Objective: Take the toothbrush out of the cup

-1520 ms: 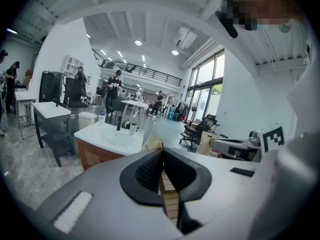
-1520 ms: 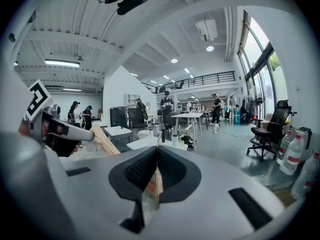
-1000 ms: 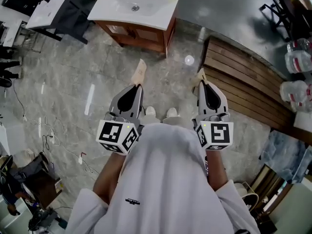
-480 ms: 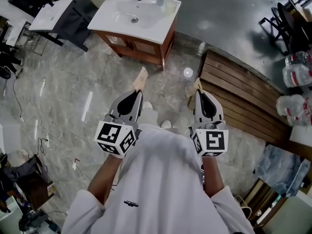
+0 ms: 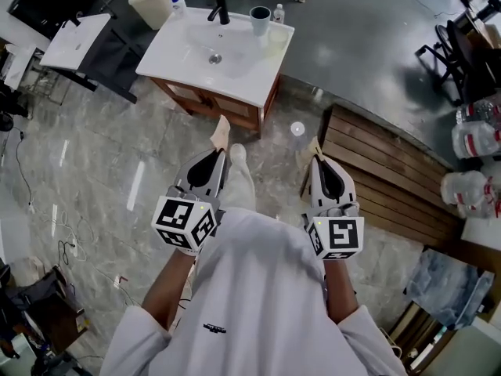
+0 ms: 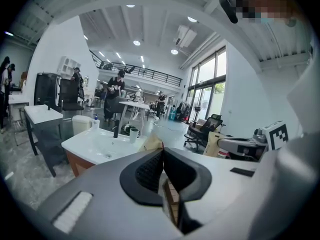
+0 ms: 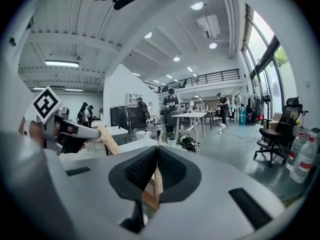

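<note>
Head view shows the cup (image 5: 259,19) on the washbasin (image 5: 180,57) rim, well apart from left gripper (image 5: 222,134) and right gripper (image 5: 315,149), the 2 pairs of jaws closed empty (toothbrush too small to discern), evidently held idle pending approach.

My head camera looks steeply down, the washbasin (image 5: 205,59) well ahead. Cameras on my left hand-held gripper (image 5: 222,130) and right hand-held gripper (image 5: 315,147) look level forward, sharing that washbasin.

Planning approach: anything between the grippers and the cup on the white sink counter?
Nothing visible. Left gripper and right gripper, both shut, over grey marble floor; the dark-rimmed cup stands on the white sink counter's far edge. Toothbrush too small to see.
</note>
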